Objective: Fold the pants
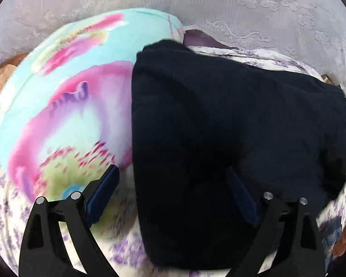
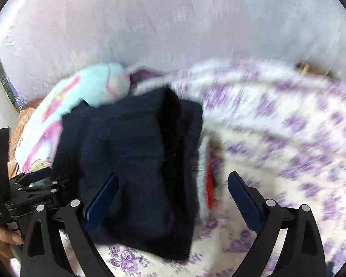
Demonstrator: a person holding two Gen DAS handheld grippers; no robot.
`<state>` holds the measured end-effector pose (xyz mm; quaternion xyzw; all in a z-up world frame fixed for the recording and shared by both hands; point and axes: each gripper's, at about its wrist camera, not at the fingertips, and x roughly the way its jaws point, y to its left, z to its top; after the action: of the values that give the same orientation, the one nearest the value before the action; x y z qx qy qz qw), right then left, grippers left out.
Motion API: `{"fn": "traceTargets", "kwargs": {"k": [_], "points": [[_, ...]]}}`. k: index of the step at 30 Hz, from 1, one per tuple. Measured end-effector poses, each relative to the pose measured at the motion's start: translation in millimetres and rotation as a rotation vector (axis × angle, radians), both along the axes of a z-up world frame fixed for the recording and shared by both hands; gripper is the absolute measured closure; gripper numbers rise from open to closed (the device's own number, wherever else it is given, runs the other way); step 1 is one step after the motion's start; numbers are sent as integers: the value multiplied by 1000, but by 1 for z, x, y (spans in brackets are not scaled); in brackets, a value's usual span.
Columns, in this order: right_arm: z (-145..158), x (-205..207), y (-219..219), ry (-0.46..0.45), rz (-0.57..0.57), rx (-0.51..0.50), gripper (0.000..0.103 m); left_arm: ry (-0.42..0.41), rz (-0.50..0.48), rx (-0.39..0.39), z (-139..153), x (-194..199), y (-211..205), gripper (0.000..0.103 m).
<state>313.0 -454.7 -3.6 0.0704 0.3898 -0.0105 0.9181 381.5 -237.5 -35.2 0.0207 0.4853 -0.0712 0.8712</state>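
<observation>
The dark navy pants (image 1: 230,138) lie folded into a thick block on the floral bedsheet (image 1: 117,226). In the right wrist view the pants (image 2: 131,161) show stacked layers, with a grey and red edge at their right side. My left gripper (image 1: 173,194) is open, its jaws wide, hovering over the pants' near left edge. My right gripper (image 2: 173,198) is open above the pants' near right part. The left gripper (image 2: 34,184) also shows at the pants' left side in the right wrist view.
A turquoise and pink pillow (image 1: 64,106) lies against the pants' left side, also seen in the right wrist view (image 2: 80,92). A pale lace curtain (image 1: 196,7) hangs behind the bed. White sheet with purple flowers (image 2: 288,138) spreads to the right.
</observation>
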Motion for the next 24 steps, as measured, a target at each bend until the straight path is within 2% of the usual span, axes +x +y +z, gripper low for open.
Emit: {"fn": "traceTargets", "kwargs": {"k": [3,6,8,15,24], "points": [[31,-43,10,-87,-21,-83,6,-58,-31,5,22,-32,-1,13],[49,-62,17,-109,-4,-116,6,-87,-69,-14,42,-67,-1,13],[60,-89,25,-132,-16,-138,5,-107,-87,-28,56,-96,2,11],[72,-157,54,-117,-35,-97,4,-125,-99,-66,78,-170,17,8],[86,-226,83,-151,-74,-72,4,-150,-100,-79,94,-231,44,5]]}}
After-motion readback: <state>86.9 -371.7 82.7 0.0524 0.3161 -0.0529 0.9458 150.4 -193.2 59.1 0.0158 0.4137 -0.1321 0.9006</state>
